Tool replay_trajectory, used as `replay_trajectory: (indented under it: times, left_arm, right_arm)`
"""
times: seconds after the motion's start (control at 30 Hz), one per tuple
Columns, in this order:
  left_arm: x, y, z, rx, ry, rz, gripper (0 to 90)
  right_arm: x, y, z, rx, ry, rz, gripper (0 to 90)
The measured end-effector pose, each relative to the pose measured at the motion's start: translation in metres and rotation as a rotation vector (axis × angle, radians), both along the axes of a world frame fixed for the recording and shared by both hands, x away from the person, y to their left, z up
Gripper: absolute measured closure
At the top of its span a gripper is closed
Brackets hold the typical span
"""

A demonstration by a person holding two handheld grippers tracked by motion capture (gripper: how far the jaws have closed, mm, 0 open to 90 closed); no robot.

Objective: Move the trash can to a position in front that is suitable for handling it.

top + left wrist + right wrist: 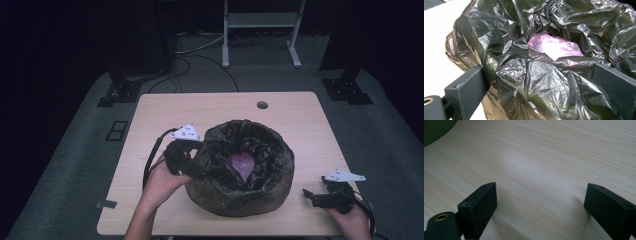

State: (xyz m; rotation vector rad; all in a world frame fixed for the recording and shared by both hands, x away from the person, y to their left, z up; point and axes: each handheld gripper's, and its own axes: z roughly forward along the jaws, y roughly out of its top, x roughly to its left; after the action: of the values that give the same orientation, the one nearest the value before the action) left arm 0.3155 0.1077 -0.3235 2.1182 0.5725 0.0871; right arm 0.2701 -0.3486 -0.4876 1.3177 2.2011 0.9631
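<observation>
The left hand [161, 176] is reached in from the bottom edge, and the left gripper [192, 167] is pushed against the near-left rim of the black bag [250, 165]. Its jaws are spread wide, with crumpled bag plastic bunched between them, so nothing is actually clamped. A pink bit [554, 46] is seen just ahead, inside the bag. Off to the right, the right gripper [320, 196] is rested low on the table [210, 107], jaws wide apart, nothing held, bag well apart to its left.
</observation>
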Motion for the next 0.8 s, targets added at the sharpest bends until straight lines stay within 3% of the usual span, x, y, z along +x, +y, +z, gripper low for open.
replay_trajectory:
  times: [0.53, 0.8]
  left_arm:
    - [-0.028, -0.018, 0.0, 0.016, 0.013, -0.041, 1.7]
    - [-0.033, -0.014, 0.001, -0.005, 0.003, -0.016, 3.9]
  right_arm:
    - [0.0, 0.0, 0.0, 0.0, -0.001, 0.0, 10.1]
    - [0.0, 0.0, 0.0, 0.0, 0.0, 0.0, 10.1]
